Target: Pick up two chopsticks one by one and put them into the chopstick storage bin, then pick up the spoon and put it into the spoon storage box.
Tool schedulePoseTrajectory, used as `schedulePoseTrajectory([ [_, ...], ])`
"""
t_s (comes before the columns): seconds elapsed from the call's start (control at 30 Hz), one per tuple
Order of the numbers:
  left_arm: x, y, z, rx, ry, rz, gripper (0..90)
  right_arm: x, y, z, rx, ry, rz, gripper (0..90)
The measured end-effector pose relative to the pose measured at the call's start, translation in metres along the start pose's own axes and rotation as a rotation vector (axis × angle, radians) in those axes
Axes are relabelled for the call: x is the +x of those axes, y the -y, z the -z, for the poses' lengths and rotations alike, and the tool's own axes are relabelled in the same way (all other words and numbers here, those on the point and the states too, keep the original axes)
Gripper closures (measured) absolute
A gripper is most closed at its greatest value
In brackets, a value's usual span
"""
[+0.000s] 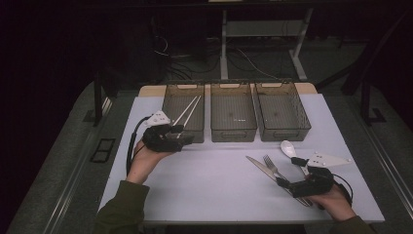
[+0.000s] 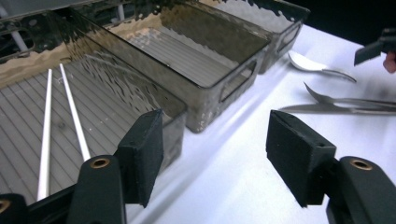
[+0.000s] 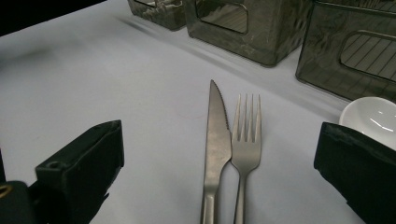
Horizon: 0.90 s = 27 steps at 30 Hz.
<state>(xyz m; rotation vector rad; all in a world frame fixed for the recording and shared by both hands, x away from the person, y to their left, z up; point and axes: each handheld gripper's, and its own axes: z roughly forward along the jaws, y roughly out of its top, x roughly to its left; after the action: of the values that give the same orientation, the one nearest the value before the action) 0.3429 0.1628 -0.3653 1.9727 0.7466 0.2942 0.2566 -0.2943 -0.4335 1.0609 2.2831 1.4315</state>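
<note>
Two white chopsticks (image 1: pixel 189 111) are already laid in the leftmost bin (image 1: pixel 171 108), just ahead of the left claw (image 1: pixel 185 138), which is spread and empty. The middle bin (image 1: pixel 233 130) and the right bin (image 1: pixel 287 132) are judged unfilled. Between the spread jaws of the right claw (image 3: pixel 219 168), the knife (image 3: pixel 216 144) and fork (image 3: pixel 245 144) are seen side by side on the desk (image 1: pixel 204 180), long axes pointing away toward the bins; a spoon (image 1: pixel 288 147) lies just right.

A steel knife (image 3: pixel 216 144) and fork (image 3: pixel 246 144) lie flat, side by side and touching, between the right tool's (image 3: pixel 219 182) spread jaws, tips pointing away; a white spoon (image 3: pixel 371 116) sits just beside its right jaw.
</note>
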Motion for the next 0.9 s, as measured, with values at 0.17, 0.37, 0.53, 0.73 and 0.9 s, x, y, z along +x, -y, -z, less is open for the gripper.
schedulePoseTrajectory([
  [0.17,-0.012,0.01,0.004,0.006,0.007,-0.017,32.6,0.001,0.0,0.001,0.0,-0.003,0.0,1.7],
  [0.37,-0.023,0.026,0.008,-0.01,0.016,-0.027,28.2,0.0,0.0,0.001,-0.001,-0.004,0.001,1.7],
  [0.53,-0.033,0.041,0.011,-0.02,0.03,-0.036,23.0,0.001,0.0,0.001,0.002,-0.005,0.003,1.7],
  [0.73,-0.042,0.057,0.013,-0.017,0.047,-0.042,16.8,0.002,0.0,0.002,0.003,-0.007,0.005,1.7],
  [0.9,-0.045,0.069,0.012,-0.013,0.063,-0.028,10.3,0.001,0.0,0.002,0.021,-0.002,-0.006,1.8],
])
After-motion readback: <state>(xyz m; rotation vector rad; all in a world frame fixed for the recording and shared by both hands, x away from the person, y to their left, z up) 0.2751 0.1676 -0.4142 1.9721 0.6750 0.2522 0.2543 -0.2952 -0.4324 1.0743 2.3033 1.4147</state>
